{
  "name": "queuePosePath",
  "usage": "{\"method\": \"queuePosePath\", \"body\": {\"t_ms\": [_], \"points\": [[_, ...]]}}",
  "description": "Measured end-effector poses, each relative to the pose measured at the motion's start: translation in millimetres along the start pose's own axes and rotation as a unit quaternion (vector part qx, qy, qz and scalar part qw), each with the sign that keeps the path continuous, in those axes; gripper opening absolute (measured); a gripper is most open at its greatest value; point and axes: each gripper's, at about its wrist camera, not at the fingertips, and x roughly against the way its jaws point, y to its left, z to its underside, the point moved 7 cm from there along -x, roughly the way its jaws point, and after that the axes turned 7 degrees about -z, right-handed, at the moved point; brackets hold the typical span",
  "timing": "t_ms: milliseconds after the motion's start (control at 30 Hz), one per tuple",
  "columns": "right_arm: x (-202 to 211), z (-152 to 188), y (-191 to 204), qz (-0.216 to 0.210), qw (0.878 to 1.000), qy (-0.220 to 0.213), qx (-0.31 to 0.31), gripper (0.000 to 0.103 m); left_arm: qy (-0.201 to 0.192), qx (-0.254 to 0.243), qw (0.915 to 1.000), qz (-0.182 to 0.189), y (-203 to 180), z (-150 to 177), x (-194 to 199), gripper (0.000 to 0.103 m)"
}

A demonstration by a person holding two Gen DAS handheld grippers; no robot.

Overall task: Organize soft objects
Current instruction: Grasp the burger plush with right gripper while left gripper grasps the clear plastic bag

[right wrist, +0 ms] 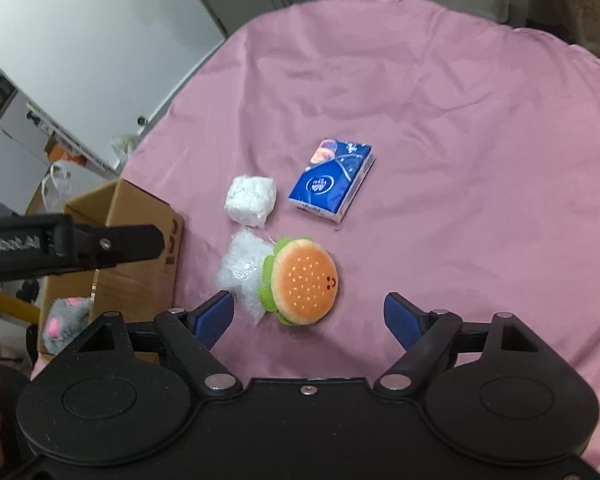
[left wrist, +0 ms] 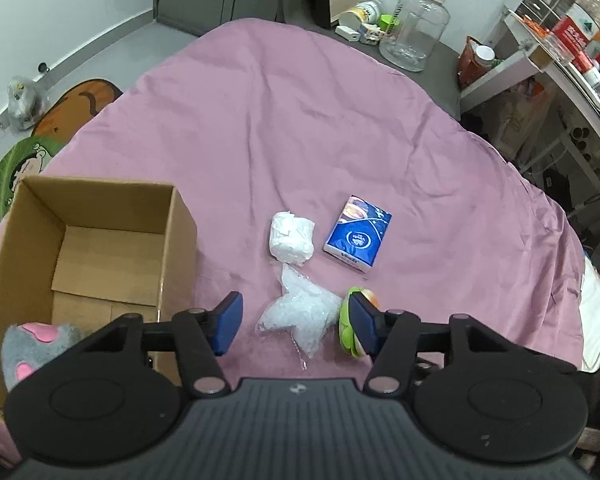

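Observation:
A plush burger lies on the pink sheet, with a crinkled clear plastic bag touching its left side. A white wrapped bundle and a blue tissue pack lie just beyond. My right gripper is open, above the sheet, with the burger between its fingers. My left gripper is open above the plastic bag; its right finger hides part of the burger. An open cardboard box stands at the left with a grey-and-pink plush toy at its near corner.
A dark side table beyond the sheet holds a large clear jar and small containers. White shelves with bottles stand at the right. A printed floor mat lies to the left. My left gripper's arm reaches over the box.

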Motion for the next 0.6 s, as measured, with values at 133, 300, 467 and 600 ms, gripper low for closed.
{"method": "queuePosePath", "body": {"t_ms": [133, 300, 467, 600], "points": [[-22, -2, -5, -0.002, 1.000, 0.019, -0.002, 0.081, 0.008, -0.003, 0.9999, -0.005, 1, -1, -10, 0.057], [-43, 0, -12, -0.013, 0.999, 0.035, -0.007, 0.060, 0.027, -0.002, 0.9996, -0.009, 1, -1, -27, 0.053], [-47, 0, -16, -0.050, 0.998, 0.044, -0.023, 0.033, 0.036, -0.010, 0.9993, -0.008, -8, -3, -40, 0.053], [-37, -2, -18, -0.047, 0.998, 0.043, -0.014, 0.028, 0.050, -0.021, 0.9985, -0.011, -15, 2, -54, 0.053]]}}
